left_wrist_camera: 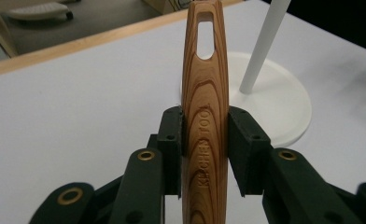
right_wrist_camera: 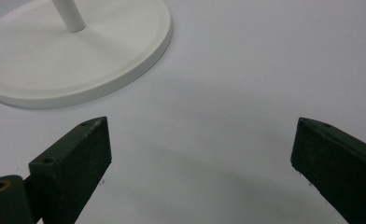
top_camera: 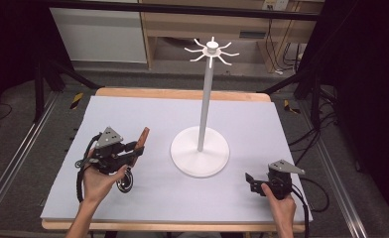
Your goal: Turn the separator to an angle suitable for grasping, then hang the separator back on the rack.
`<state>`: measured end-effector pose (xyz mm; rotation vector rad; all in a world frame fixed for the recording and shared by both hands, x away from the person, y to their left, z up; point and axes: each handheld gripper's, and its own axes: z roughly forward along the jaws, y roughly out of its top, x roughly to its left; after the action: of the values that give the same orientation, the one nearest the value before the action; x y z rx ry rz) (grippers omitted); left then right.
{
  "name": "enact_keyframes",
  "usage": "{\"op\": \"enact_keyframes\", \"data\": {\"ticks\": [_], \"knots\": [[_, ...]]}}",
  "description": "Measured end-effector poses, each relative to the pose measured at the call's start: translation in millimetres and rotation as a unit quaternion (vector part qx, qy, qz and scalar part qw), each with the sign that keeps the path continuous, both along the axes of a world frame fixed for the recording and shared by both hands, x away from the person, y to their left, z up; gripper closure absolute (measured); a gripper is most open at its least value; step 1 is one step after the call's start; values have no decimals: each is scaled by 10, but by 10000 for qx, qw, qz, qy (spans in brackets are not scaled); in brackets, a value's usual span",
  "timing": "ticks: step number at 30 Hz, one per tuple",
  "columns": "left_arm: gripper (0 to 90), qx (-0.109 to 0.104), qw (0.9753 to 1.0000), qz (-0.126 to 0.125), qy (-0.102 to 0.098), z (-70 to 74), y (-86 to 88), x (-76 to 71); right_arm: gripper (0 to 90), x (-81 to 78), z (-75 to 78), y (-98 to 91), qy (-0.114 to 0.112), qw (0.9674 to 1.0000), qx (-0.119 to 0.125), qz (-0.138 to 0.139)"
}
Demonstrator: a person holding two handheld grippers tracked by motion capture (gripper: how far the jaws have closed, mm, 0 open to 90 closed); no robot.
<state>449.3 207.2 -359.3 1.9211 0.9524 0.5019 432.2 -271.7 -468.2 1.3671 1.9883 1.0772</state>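
A wooden-handled kitchen tool (left_wrist_camera: 204,116) is held clamped between the pads of the left gripper (left_wrist_camera: 204,140), its handle running up between the jaws with the hanging slot (left_wrist_camera: 205,39) at the far end left free; in the high view the tool (top_camera: 142,137) is seen carried at the left of the grey mat (top_camera: 133,203), clear of the surface as far as can be judged, with what looks like a dark wire head (top_camera: 126,182) hanging below the hand, too small to identify. The white hook stand (top_camera: 200,150) is seen at the middle of the mat, its ring of hooks (top_camera: 211,50) at the top of the pole all bare. The right gripper (top_camera: 250,182) is rested low at the right of the mat with its jaws spread wide and nothing between them, the stand's base (right_wrist_camera: 78,60) lying just ahead of it. The pick-up is judged done; the lift to the top of the pole and the threading of the slot over a hook are judged to be left, the tool being well apart from the hooks
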Motion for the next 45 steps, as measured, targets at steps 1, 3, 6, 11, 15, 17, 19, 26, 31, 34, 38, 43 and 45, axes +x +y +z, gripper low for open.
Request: {"op": "enact_keyframes", "data": {"ticks": [1, 3, 6, 11, 15, 17, 19, 26, 31, 34, 38, 43, 45], "knots": [[676, -64, 10000, 27, -69, 23, 1, -11, 56, -2, 2, 0, 7, 10000, 17, -2], [676, -196, 9996, 57, -183, 69, 11, -31, 56, -3, 3, -1, 2, 10000, 10, -3], [676, -398, 9987, 92, -316, 140, 23, -56, 56, -9, 7, 3, 0, 10000, 31, -2], [676, -544, 9971, 149, -513, 265, 24, -81, 56, -15, 13, 3, 3, 10000, 69, 5], [676, -636, 9958, 105, -656, 371, -2, -94, 56, -13, 19, -2, 6, 10000, 65, 12], [676, -640, 9957, 96, -662, 386, -9, -94, 56, -13, 16, -4, -5, 10000, 66, -6], [676, -650, 9955, 90, -690, 412, -22, -94, 56, -18, 14, 2, 18, 9999, 108, -20], [676, -783, 9931, 52, -868, 553, -61, -94, 56, -18, 15, 1, 19, 9999, 97, -24], [676, -859, 9909, 38, -1039, 676, -99, -116, 56, -19, 16, 0, 7, 10000, 73, -12], [676, -937, 9890, 12, -1143, 739, -111, -129, 56, -18, 19, -13, -11, 10000, 64, -4], [676, -1057, 9869, -21, -1218, 825, -112, -125, 56, -14, 15, -18, 12, 10000, 62, -9], [676, -1151, 9844, -33, -1334, 921, -126, -125, 56, -19, 12, -19, -12, 10000, 51, -20], [676, -1159, 9841, -36, -1346, 958, -136, -116, 56, -17, 9, -11, 1, 10000, 77, -13]]}}
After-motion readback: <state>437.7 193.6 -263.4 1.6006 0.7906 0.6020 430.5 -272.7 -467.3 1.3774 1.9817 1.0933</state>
